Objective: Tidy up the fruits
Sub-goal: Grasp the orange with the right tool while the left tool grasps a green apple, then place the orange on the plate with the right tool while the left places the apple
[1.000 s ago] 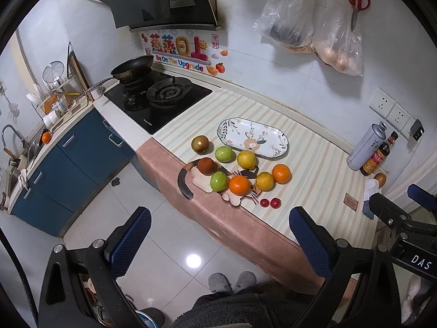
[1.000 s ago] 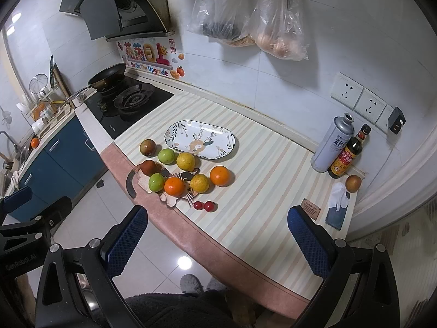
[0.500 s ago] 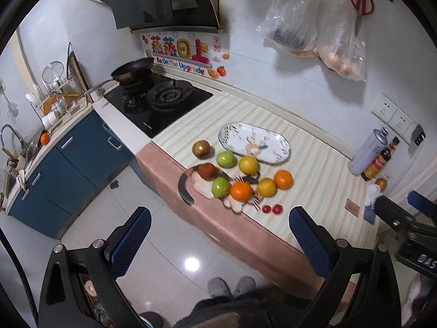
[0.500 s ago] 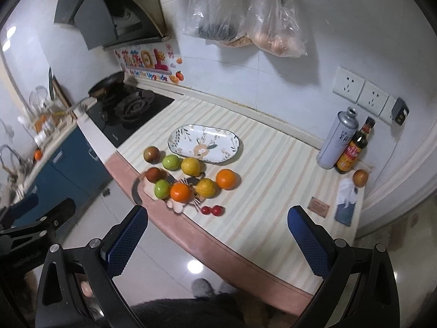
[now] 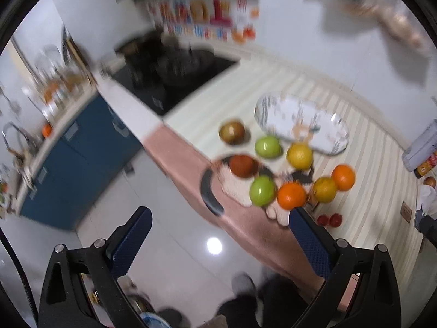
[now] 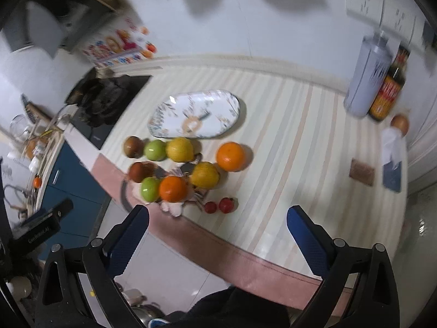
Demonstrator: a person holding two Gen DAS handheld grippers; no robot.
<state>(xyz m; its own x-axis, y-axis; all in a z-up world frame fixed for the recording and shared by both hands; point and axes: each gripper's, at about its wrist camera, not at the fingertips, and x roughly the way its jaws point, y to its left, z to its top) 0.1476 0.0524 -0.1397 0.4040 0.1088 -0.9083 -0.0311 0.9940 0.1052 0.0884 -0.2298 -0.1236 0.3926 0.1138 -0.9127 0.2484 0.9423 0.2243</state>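
Several fruits lie on the striped counter near its front edge: two oranges (image 6: 230, 156) (image 5: 291, 195), yellow citrus (image 6: 179, 149), green apples (image 6: 155, 149) (image 5: 262, 190), brownish fruits (image 6: 133, 146) and two small red tomatoes (image 6: 218, 206). Some rest on a small cat-shaped mat (image 5: 235, 184). Behind them sits an empty oval patterned plate (image 6: 194, 114) (image 5: 301, 123). My left gripper (image 5: 218, 242) is open above the floor, in front of the counter edge. My right gripper (image 6: 218, 239) is open too, hovering before the fruits. Both views are motion-blurred.
A black gas stove (image 5: 174, 76) with a pan lies to the left, beside blue cabinets (image 5: 73, 161). A spray can (image 6: 367, 78), a sauce bottle (image 6: 387, 93) and a small brown fruit (image 6: 400, 123) stand at the back right. The person's dark clothing (image 6: 232, 309) shows below.
Both grippers have moved closer to the counter and tilted down; the fruits now look larger and nearer. The fruits and plate have not moved.
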